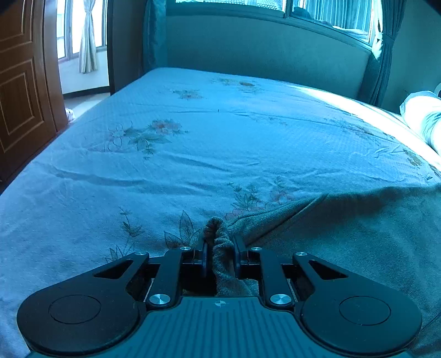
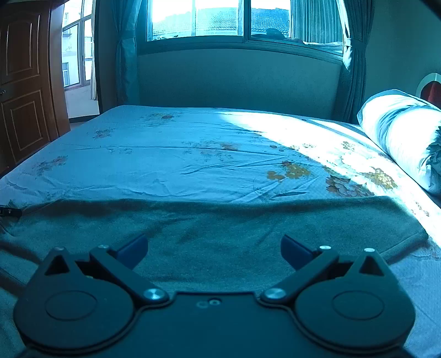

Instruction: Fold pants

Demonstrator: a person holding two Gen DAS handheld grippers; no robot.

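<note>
The grey pants lie spread on the bed, near its front edge. In the left wrist view the pants stretch off to the right. My left gripper is shut on a bunched edge of the pants at their left end, just above the sheet. My right gripper is open and empty, its fingers wide apart, hovering low over the middle of the flat cloth. The tip of the left gripper shows at the far left of the right wrist view.
The bed has a light floral sheet. A rolled white quilt lies along its right side. A wooden wardrobe stands to the left. A wall and window are behind the bed.
</note>
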